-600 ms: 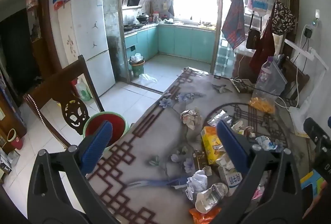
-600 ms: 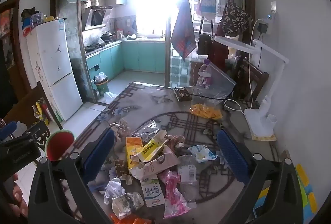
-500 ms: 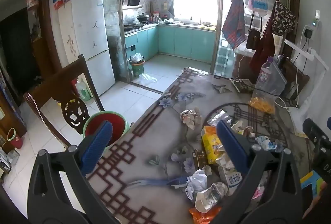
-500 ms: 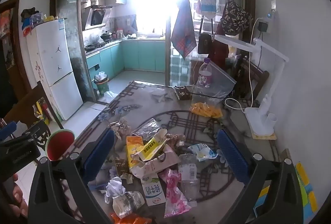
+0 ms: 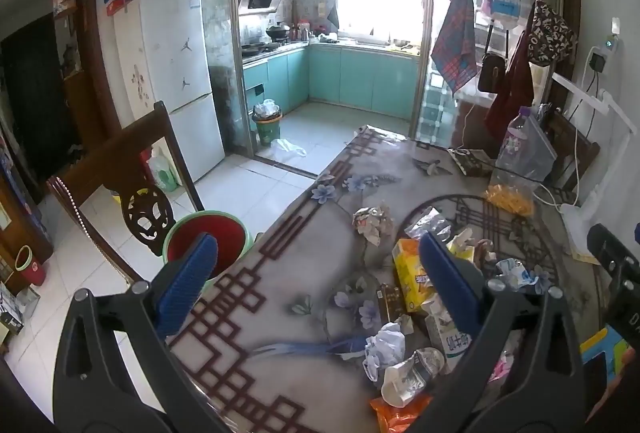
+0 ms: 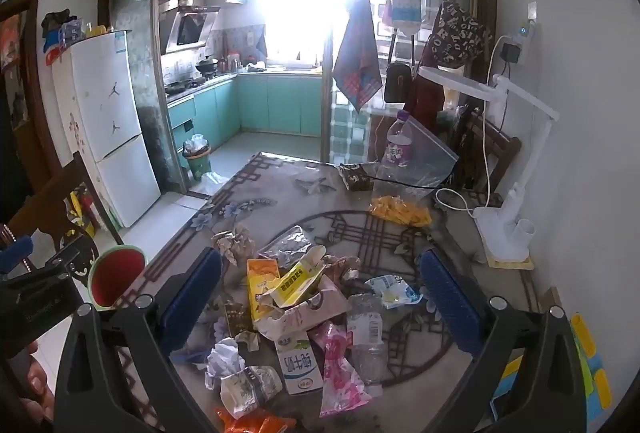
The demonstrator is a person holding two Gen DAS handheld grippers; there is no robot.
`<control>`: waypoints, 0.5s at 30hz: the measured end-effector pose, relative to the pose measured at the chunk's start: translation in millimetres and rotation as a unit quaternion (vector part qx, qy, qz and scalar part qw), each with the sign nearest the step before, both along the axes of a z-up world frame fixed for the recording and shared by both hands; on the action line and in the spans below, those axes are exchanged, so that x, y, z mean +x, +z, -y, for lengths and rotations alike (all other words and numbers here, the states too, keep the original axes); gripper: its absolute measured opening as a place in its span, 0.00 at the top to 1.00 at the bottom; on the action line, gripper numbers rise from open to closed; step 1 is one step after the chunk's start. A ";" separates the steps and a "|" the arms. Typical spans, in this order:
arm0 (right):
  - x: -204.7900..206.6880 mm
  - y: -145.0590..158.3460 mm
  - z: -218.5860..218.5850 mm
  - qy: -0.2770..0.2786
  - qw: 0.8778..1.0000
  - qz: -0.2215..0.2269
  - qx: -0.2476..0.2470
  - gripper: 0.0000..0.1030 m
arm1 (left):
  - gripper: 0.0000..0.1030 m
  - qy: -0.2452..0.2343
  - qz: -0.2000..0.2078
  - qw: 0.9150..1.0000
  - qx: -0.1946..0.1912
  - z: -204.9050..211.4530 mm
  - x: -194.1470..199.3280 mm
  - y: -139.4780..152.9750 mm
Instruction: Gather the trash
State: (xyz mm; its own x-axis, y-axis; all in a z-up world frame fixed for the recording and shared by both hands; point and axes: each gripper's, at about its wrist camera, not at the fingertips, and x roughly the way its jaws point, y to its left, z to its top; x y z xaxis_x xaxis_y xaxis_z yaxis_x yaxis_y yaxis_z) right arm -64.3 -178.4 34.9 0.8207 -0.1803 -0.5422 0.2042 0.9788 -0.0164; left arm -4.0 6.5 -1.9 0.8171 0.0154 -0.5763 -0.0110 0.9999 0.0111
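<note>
The left tongs (image 5: 316,273) are spread wide with nothing between the blue pads (image 5: 188,281). The right tongs (image 6: 320,293) are spread wide too and grip nothing. Both hang above the counter (image 5: 280,373) and tip down toward it.

The trash pile (image 6: 304,317) lies on the counter. In the right wrist view it sits in the middle, between the two pads and on down to 6 o'clock. In the left wrist view it sits at about 4 o'clock.

In the pile there is a yellow box (image 6: 260,285), a white milk carton (image 6: 300,369), a pink wrapper (image 6: 340,373), a squashed clear bottle (image 6: 366,333) and a white paper ball (image 6: 224,357). A crumpled paper wad (image 6: 234,243) lies apart from the pile at about 11 o'clock.

A red bin with a green rim (image 5: 208,237) stands on the floor just beside the counter edge, at 9 o'clock in the left wrist view. A dark wooden chair (image 5: 132,173) is next to it.

At 1 o'clock in the right wrist view a clear bag (image 6: 416,169) leans by a water bottle (image 6: 398,141). A white lamp (image 6: 508,169) stands at 3 o'clock.
</note>
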 end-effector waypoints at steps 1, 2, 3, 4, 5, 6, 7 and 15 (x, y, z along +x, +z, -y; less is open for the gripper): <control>-0.2 -0.1 -0.2 -0.001 1.000 0.000 0.000 0.07 | 0.04 0.000 0.001 1.000 0.000 -0.5 -0.2 -0.4; 0.9 0.3 -0.5 -0.001 1.000 -0.001 0.000 0.07 | 0.04 0.001 0.002 1.000 0.000 -1.5 -0.7 -0.2; 0.7 0.2 -0.9 -0.001 1.000 -0.001 0.000 0.07 | 0.04 0.001 0.003 1.000 0.000 -2.7 -1.1 -0.1; 1.0 0.0 -0.9 0.000 1.000 -0.002 -0.001 0.07 | 0.04 0.002 0.003 1.000 -0.001 -2.3 -0.3 -0.8; 0.2 -0.1 -1.9 0.000 1.000 -0.001 0.000 0.07 | 0.04 0.003 0.003 1.000 -0.001 -3.5 -0.3 -1.3; 0.4 -0.4 -2.1 0.000 1.000 -0.001 -0.001 0.07 | 0.04 0.003 0.003 1.000 -0.001 -3.4 0.2 -1.2; -0.7 0.9 -2.5 0.000 1.000 -0.001 -0.001 0.07 | 0.04 0.002 0.002 1.000 -0.001 -3.8 0.3 -1.5; -1.1 1.2 -3.1 0.000 1.000 -0.002 -0.001 0.07 | 0.04 -0.004 0.003 1.000 0.000 -3.6 -0.3 -1.9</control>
